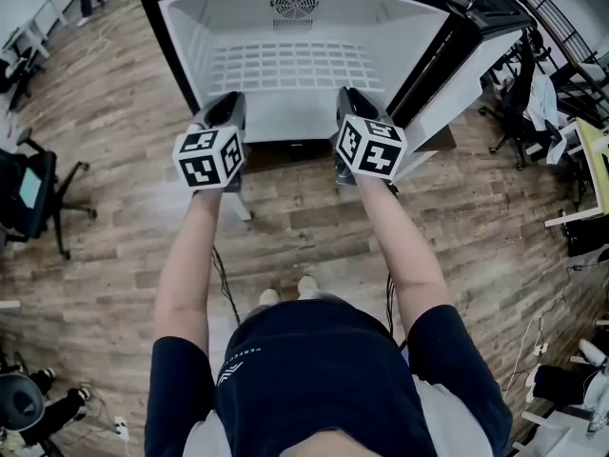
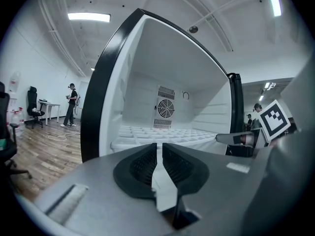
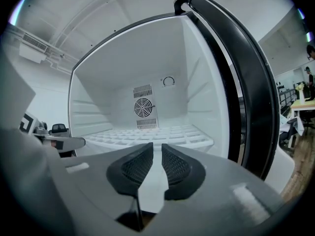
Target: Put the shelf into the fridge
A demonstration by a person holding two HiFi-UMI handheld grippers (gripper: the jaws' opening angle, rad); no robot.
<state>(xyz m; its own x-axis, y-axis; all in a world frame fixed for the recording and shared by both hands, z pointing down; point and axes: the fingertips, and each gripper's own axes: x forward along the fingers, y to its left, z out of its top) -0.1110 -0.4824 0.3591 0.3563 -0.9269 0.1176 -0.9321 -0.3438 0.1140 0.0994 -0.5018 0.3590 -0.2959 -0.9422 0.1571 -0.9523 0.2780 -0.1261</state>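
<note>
Shelf (image 1: pixel 295 65) lies flat in the open fridge (image 1: pixel 183 36), upper centre of the frame, its grid reaching back toward the fan. Left gripper (image 2: pixel 159 147) and right gripper (image 3: pixel 156 147) sit at its front edge. Both have jaws drawn nearly together, only a thin slit showing, with nothing visibly pinched.

Risks, as I judge them:
- An uneven push could rack the shelf off its side ledges.
- The right gripper may clip the door (image 1: pixel 438 60) just beside it.
</note>
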